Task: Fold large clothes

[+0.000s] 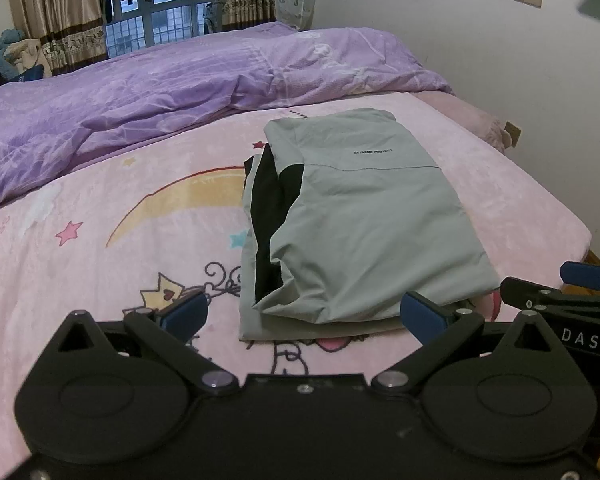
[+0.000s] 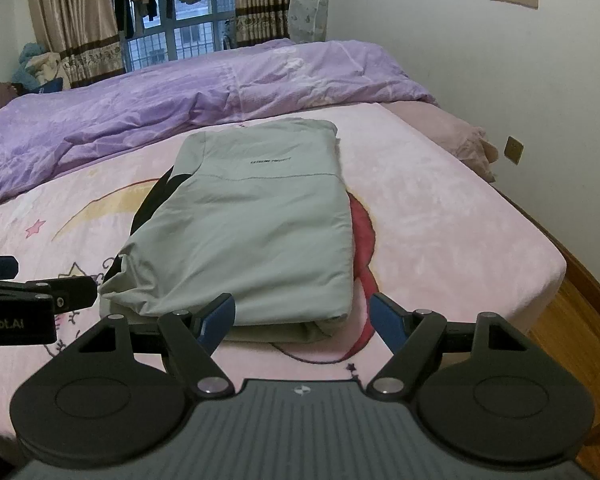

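A grey-green jacket (image 1: pixel 364 216) with black panels lies folded into a thick rectangle on the pink blanket (image 1: pixel 100 248). My left gripper (image 1: pixel 306 314) stands open just before the jacket's near edge, blue pads wide apart, nothing between them. In the right wrist view the same folded jacket (image 2: pixel 260 224) lies ahead. My right gripper (image 2: pixel 302 318) is open at its near edge, its pads either side of the near right corner without pressing it. Each gripper shows at the edge of the other's view: the right gripper (image 1: pixel 580 292), the left gripper (image 2: pixel 40 288).
A crumpled purple duvet (image 1: pixel 160 96) covers the far half of the bed. The bed's right edge (image 2: pixel 556 264) drops to a wooden floor (image 2: pixel 572 336) beside a white wall. Curtains and a barred window (image 1: pixel 156 20) stand behind the bed.
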{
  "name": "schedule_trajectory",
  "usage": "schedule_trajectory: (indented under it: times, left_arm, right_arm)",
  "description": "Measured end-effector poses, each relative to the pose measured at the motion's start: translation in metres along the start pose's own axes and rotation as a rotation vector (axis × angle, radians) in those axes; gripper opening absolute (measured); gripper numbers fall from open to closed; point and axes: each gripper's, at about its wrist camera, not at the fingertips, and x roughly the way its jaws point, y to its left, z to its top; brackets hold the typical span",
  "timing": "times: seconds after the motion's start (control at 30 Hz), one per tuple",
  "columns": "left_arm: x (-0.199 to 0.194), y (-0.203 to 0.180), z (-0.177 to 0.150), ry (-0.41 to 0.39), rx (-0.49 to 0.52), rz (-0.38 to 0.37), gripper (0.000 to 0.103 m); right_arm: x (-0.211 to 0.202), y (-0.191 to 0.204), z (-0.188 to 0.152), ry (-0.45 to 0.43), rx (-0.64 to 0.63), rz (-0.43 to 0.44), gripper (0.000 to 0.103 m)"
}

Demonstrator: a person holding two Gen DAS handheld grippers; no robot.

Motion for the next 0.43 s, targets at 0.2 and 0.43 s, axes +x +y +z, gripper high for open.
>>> schedule_trajectory:
  times: [0.2, 0.43]
  left_arm:
    - [-0.003, -0.001, 0.000, -0.008, 0.012, 0.001, 0.103]
    - [-0.011, -0.008, -0.002, -0.050, 0.063, 0.041, 0.103]
  right_arm:
    - [0.000, 0.001, -0.001, 0.000, -0.005, 0.000, 0.089]
    - [0.000, 0.001, -0.001, 0.003, -0.006, 0.001, 0.089]
